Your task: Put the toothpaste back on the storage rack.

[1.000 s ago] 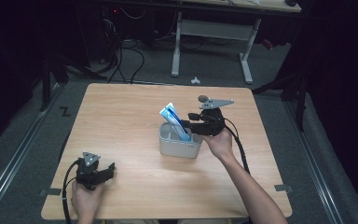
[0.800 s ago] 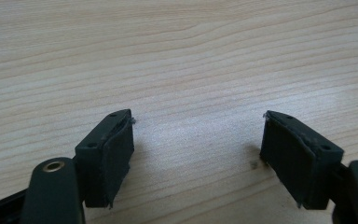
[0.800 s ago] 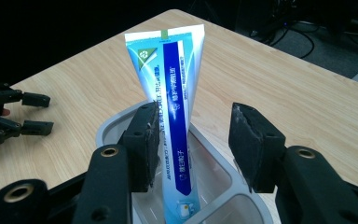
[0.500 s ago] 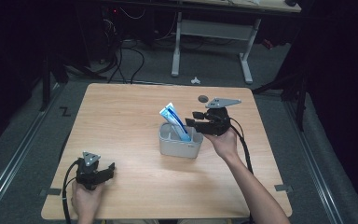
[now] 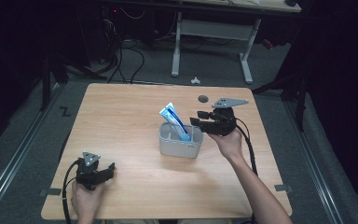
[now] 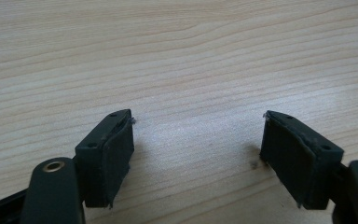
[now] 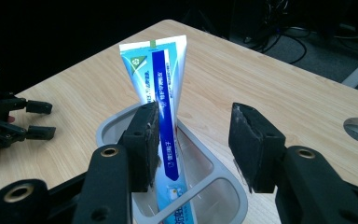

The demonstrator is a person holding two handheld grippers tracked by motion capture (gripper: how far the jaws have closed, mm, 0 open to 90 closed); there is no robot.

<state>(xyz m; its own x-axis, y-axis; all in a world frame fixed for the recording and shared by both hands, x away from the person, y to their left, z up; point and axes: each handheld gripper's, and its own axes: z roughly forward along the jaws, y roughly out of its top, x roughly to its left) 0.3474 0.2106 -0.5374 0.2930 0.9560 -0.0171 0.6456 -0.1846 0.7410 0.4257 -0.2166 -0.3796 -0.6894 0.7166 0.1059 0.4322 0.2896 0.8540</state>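
Right tongs [image 7: 193,144] released, hovering just beside grey cup [image 5: 180,142]; toothpaste tube [image 5: 175,121] leans inside cup, before the jaws. Left tongs [image 6: 198,140] released, low over bare counter [image 5: 121,121], well apart.

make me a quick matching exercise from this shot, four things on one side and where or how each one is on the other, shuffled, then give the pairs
Things
1. toothpaste tube
2. grey holder
3. left gripper
4. right gripper

Places or states
A. open, low over bare wood at the table's near left corner
B. leaning, its flat end sticking up out of the cup
C. open, jaws just beside the tube, above the holder's rim
D. standing on the table near its middle

Pairs: 1-B, 2-D, 3-A, 4-C
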